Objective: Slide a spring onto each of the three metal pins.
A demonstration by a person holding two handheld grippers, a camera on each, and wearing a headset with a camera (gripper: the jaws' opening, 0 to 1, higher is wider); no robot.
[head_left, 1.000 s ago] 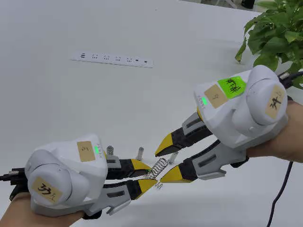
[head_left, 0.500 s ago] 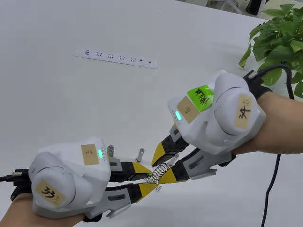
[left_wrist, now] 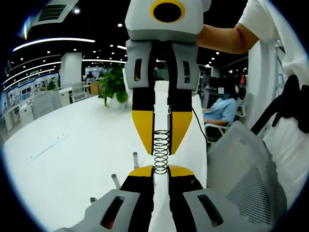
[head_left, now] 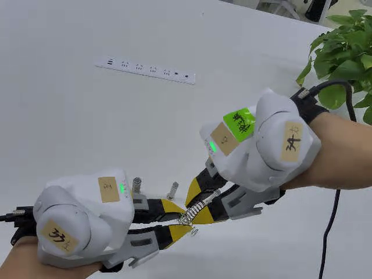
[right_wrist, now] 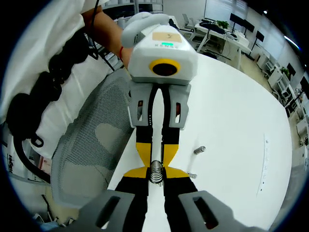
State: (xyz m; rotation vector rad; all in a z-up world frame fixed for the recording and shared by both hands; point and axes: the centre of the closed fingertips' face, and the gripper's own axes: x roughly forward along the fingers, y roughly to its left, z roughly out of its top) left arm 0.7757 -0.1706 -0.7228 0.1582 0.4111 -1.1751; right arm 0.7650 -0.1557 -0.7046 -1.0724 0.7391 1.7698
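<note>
Spring [head_left: 195, 210] pinched above worktop [head_left: 87, 128] by left tongs [head_left: 182, 220] at one end; right tongs [head_left: 200, 204], wide a second before, narrowed onto other end. Handover likely begun, pins [head_left: 136, 185] standing just beside.

Power strip [head_left: 146, 70], leafy plant [head_left: 343, 49], mesh chair [right_wrist: 89, 145].
</note>
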